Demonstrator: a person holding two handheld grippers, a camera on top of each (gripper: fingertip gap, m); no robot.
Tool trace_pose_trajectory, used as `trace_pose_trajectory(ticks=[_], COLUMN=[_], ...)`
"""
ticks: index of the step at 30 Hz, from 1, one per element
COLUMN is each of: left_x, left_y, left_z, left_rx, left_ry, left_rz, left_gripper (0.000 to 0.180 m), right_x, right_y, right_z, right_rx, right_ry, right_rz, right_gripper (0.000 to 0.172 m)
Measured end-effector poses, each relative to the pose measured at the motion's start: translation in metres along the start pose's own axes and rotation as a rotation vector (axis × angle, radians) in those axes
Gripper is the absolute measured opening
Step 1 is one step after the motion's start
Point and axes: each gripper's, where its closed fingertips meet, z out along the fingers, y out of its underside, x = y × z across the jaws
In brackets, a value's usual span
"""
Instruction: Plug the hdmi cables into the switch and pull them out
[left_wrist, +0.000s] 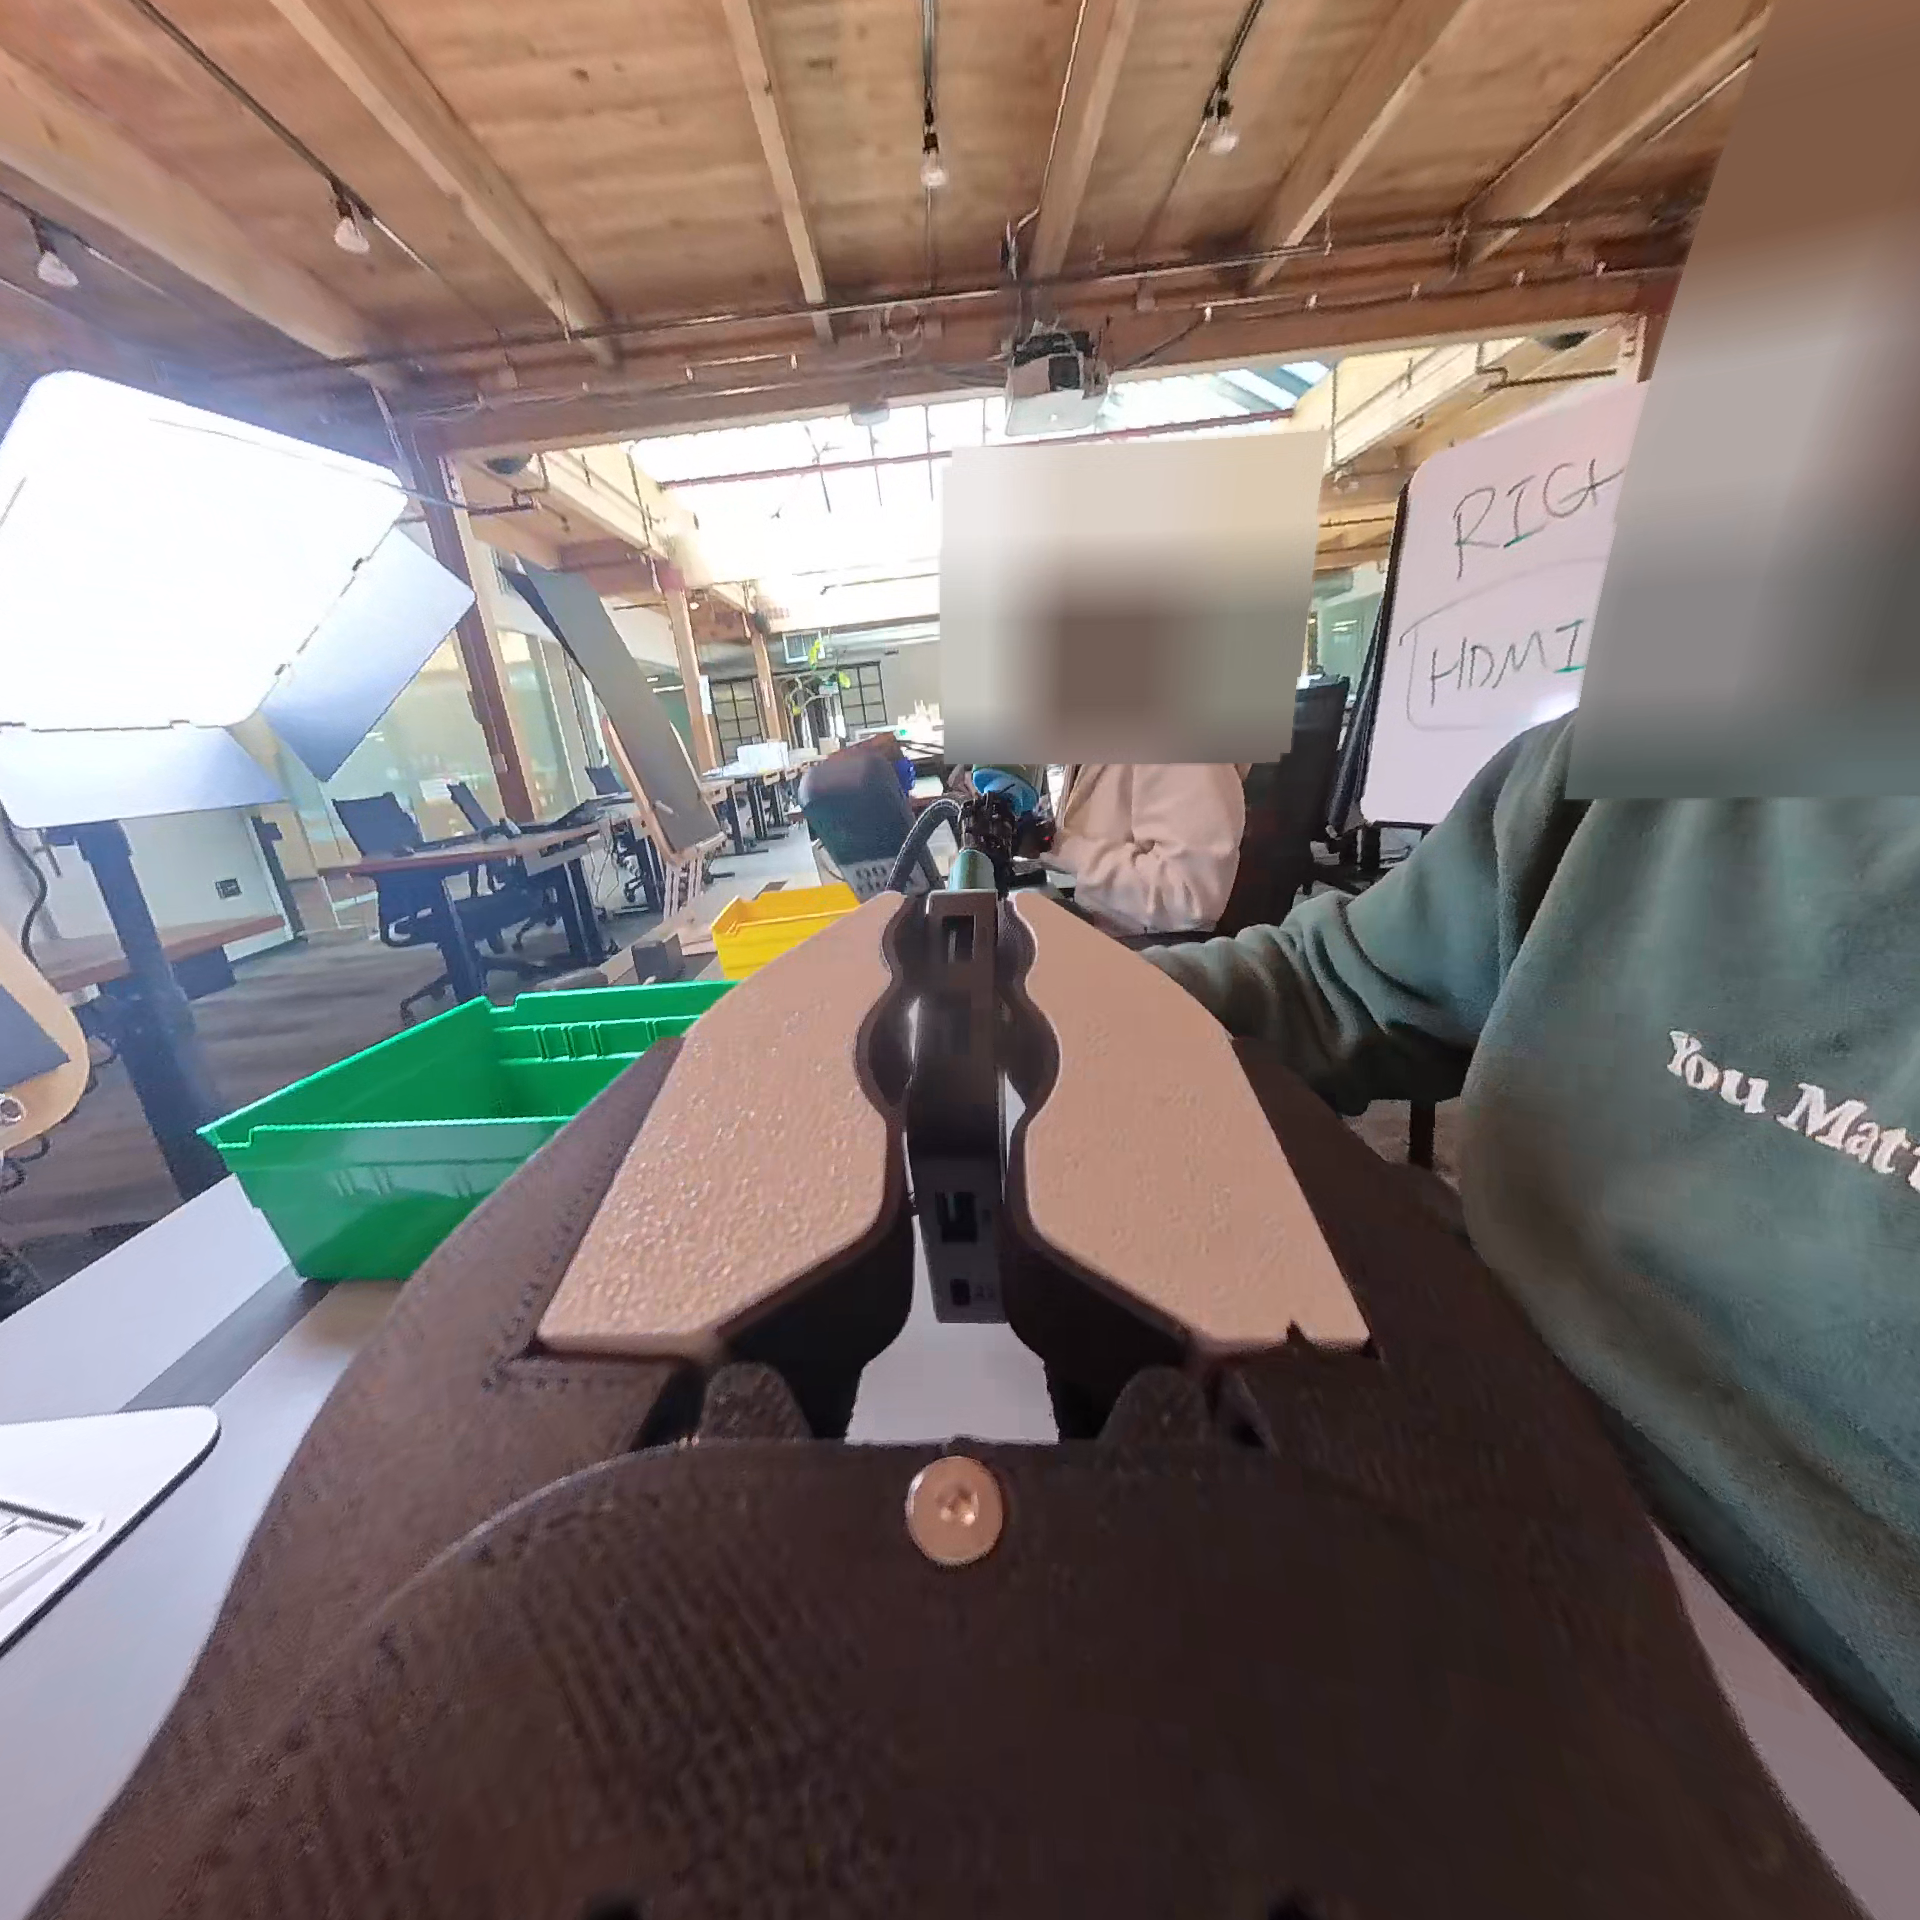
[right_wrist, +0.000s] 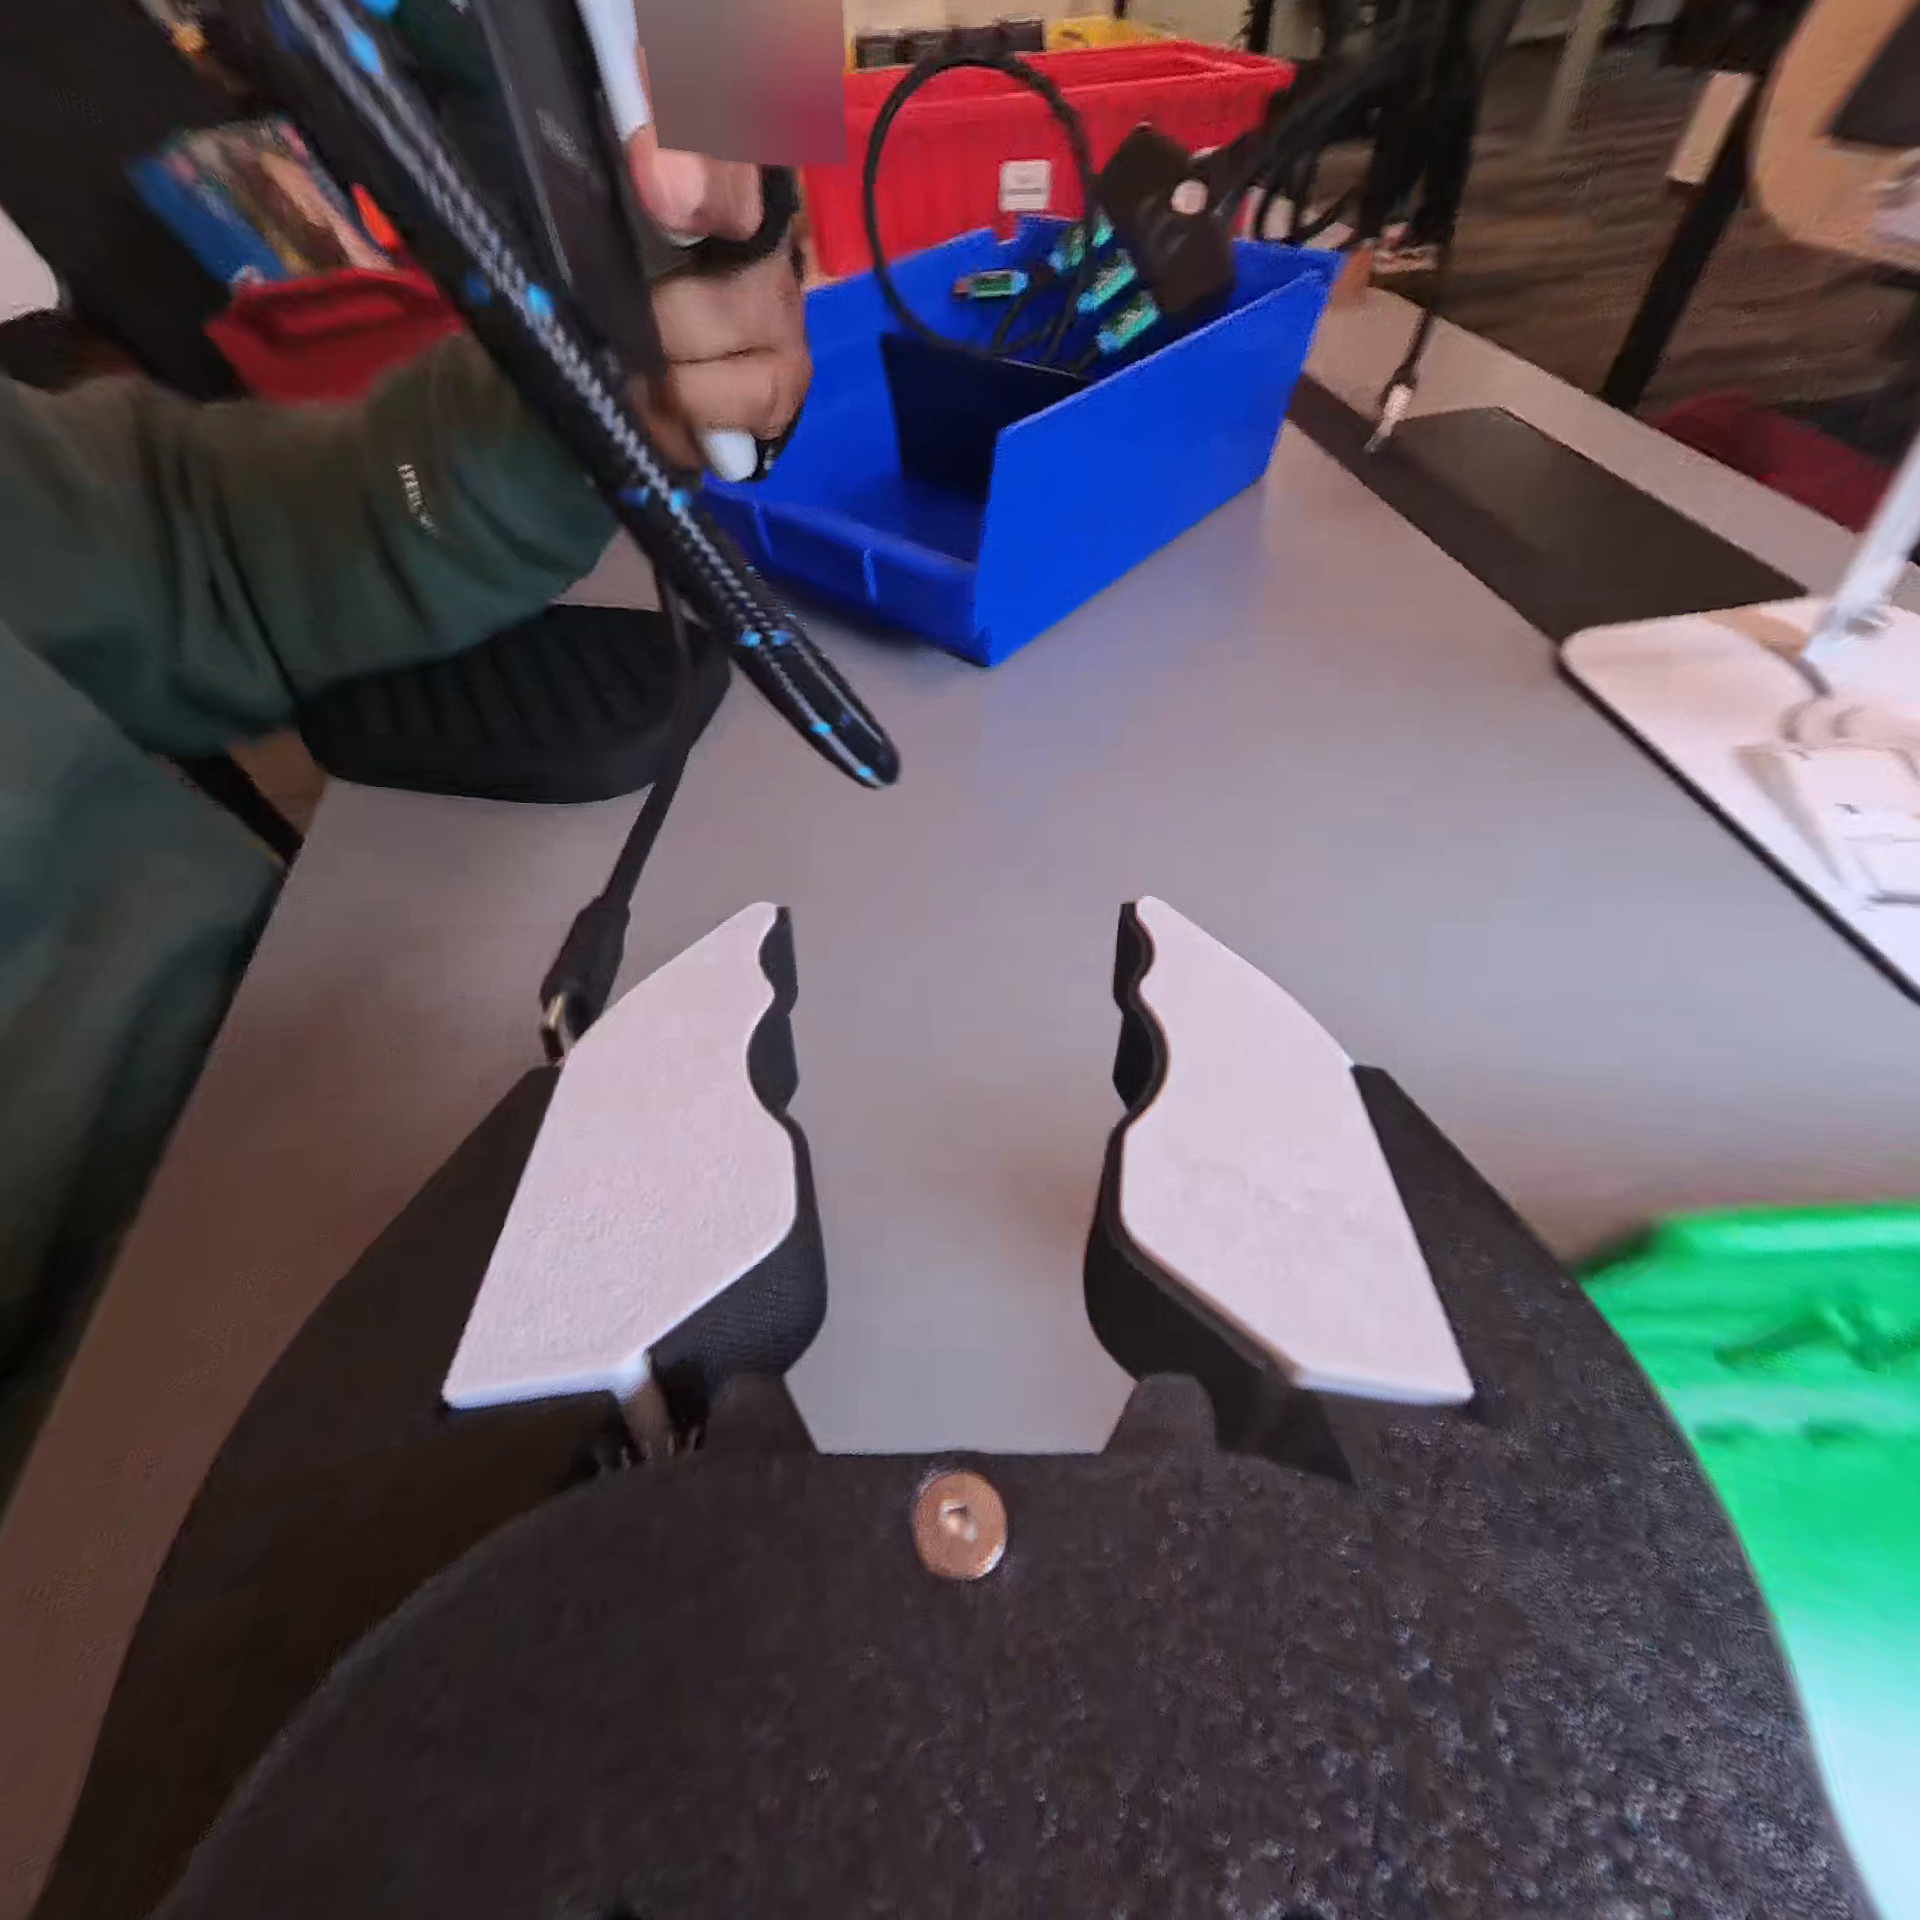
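Note:
My left gripper (left_wrist: 961, 914) is shut on a slim dark grey adapter block (left_wrist: 956, 1101). The block stands on edge between the pads, which press its sides, and a cable (left_wrist: 914, 842) leaves its far end. The gripper is raised above the table. My right gripper (right_wrist: 956, 925) is open and empty over the grey table (right_wrist: 1195, 790). In the right wrist view a black braided cable with blue flecks (right_wrist: 727, 603) hangs down from a hand (right_wrist: 727, 353) at the upper left. A thinner black cable ends in a plug (right_wrist: 582, 977) just left of my left fingertip (right_wrist: 727, 966).
A blue bin (right_wrist: 1091, 520) with cables and green-tipped adapters stands at the back, with a red bin (right_wrist: 935, 125) behind it. A green bin (right_wrist: 1766, 1403) (left_wrist: 416, 1122) is at the near right. A yellow bin (left_wrist: 769, 925), a black mat (right_wrist: 1558, 499), a white device (right_wrist: 1714, 717) and a person in a green sweatshirt (left_wrist: 1662, 1143) are also near. About 20 cm separates my left fingertips from my right.

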Motion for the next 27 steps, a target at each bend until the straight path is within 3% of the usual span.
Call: trace_pose_trajectory(ticks=[2,3,4,5,8,11,13,18,21,25,27], left_x=[0.003,0.003,0.003,0.002,-0.004,-0.019,-0.021,-0.018,-0.01,-0.008,-0.014], left_y=[-0.003,-0.003,-0.003,-0.003,0.005,0.041,0.065,0.107,0.133,0.164,0.172], left_z=[0.001,0.001,0.0,-0.002,-0.011,-0.018,-0.017,-0.006,0.002,0.017,0.022], left_rx=[0.011,0.013,0.016,0.021,-0.018,-0.184,-0.272,-0.471,-0.606,-0.734,-0.759], left_ry=[0.006,0.009,0.008,0.009,0.016,-0.048,-0.043,-0.054,-0.046,-0.044,-0.071], left_rz=[0.001,-0.002,-0.006,-0.011,-0.06,-0.064,-0.073,-0.046,0.024,0.118,0.163], left_gripper=[0.014,0.014,0.014,0.014,0.013,0.012,0.002,0.044,0.061,0.068,0.056], right_x=[-0.02,-0.03,-0.036,-0.039,-0.053,-0.053,-0.056,-0.049,-0.047,-0.055,-0.064], right_y=[-0.01,-0.021,-0.032,-0.042,-0.064,-0.076,-0.088,-0.084,-0.09,-0.102,-0.109], right_z=[0.02,0.025,0.027,0.025,0.007,-0.009,-0.017,-0.006,-0.003,0.01,0.019], right_rx=[0.056,0.12,0.178,0.227,0.273,0.2,0.151,-0.192,-0.285,-0.319,-0.307], right_ry=[-0.075,-0.121,-0.154,-0.165,-0.25,-0.186,-0.173,-0.076,-0.086,-0.116,-0.149], right_rz=[-0.022,-0.011,-0.001,-0.009,-0.034,-0.104,-0.129,-0.274,-0.242,-0.281,-0.301], right_gripper=[0.057,0.046,0.012,0.002,0.0,0.0,0.0,0.0,0.0,0.0,0.0])
